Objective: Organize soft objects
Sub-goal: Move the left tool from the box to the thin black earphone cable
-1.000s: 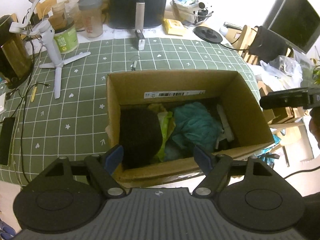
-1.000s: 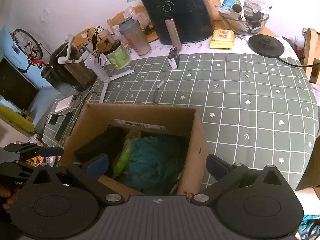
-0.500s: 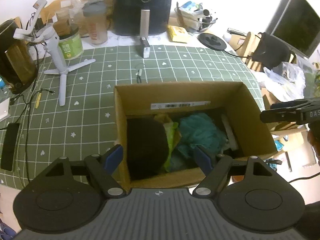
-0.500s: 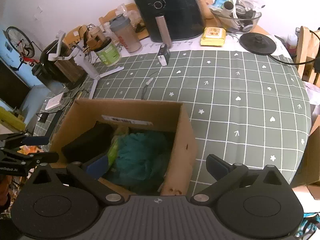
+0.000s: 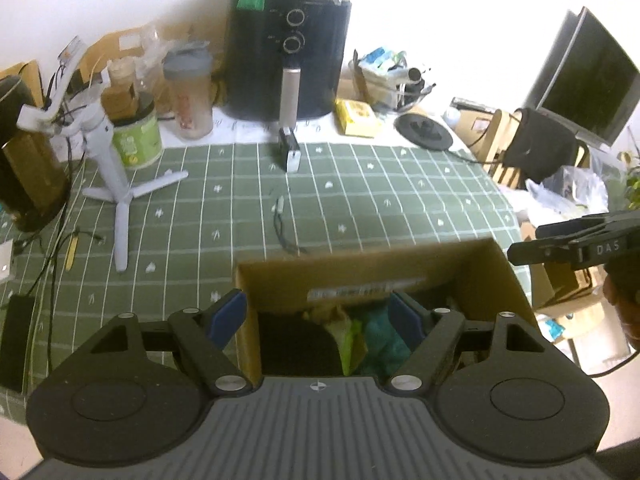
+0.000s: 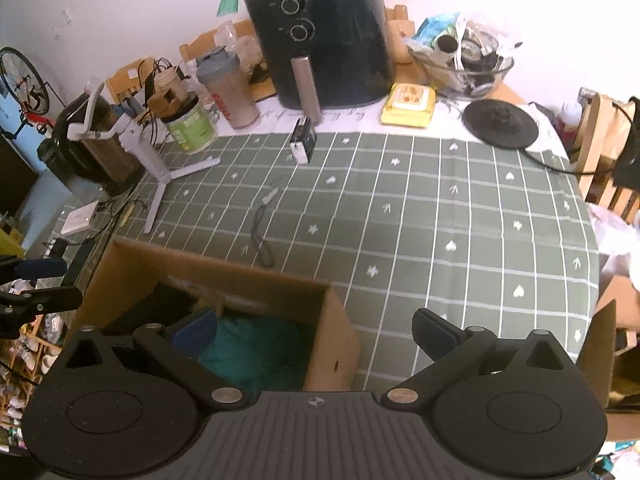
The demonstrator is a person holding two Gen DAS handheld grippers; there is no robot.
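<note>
Both tools pull back from the cardboard box (image 5: pixel 372 268) at the tabletop's (image 6: pixel 440 216) near edge, left tool (image 5: pixel 316 314) and right tool (image 6: pixel 312 330) wide open and empty, soft teal cloth (image 6: pixel 256 350) already inside, so little looks left.

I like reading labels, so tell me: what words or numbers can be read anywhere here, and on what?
"DAS": on the right gripper, letters cut off at the picture's edge.
Cardboard box sticker: barcode label, too blurred to read.
Shaker bottle: red lettering, unreadable.
Green tub and yellow pack: print too small.
</note>
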